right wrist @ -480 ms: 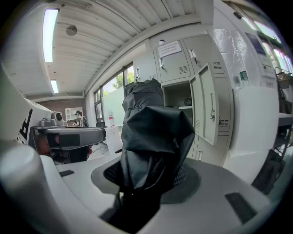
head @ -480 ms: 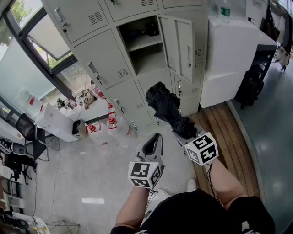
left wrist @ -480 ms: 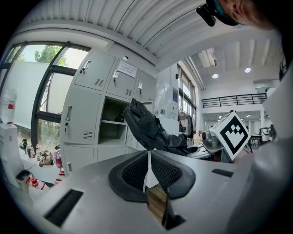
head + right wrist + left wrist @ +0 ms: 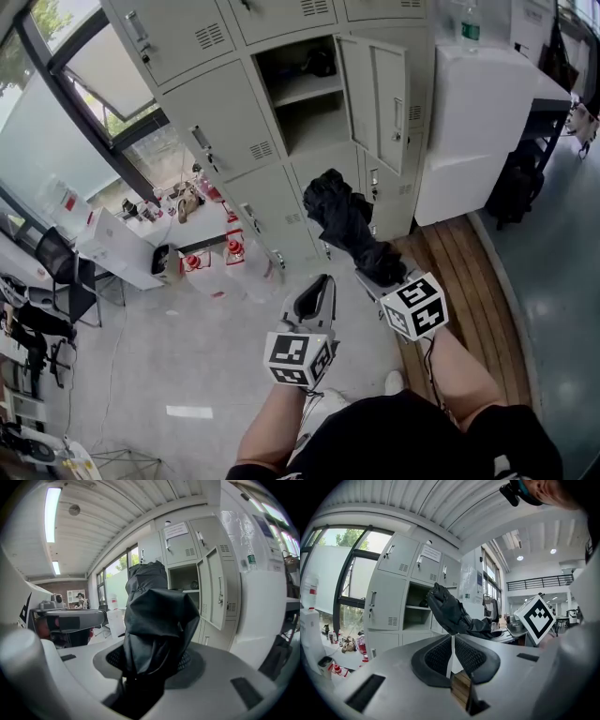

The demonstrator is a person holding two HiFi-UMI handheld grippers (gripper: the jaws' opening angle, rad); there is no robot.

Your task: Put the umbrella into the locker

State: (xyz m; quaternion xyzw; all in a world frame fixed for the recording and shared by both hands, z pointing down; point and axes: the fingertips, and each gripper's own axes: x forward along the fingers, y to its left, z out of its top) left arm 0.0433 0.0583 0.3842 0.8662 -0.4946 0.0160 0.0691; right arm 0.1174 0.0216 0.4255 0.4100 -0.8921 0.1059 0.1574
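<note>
A black folded umbrella (image 4: 342, 220) sticks up and forward out of my right gripper (image 4: 373, 272), whose jaws are shut on its lower end. It fills the right gripper view as the dark bundle (image 4: 154, 620) between the pads. The grey locker wall stands ahead; one locker (image 4: 309, 103) is open, its door (image 4: 380, 89) swung to the right, with a shelf inside and a dark item on the upper level. My left gripper (image 4: 322, 286) hangs beside the right one, jaws shut and empty (image 4: 451, 641). The umbrella (image 4: 447, 611) points toward the open locker (image 4: 415, 613).
A white cabinet (image 4: 478, 122) with a bottle (image 4: 471, 23) on top stands right of the lockers. A wooden floor strip (image 4: 459, 281) runs along it. Plastic bottles with red caps (image 4: 230, 258) and clutter sit on the floor at the left, by the window.
</note>
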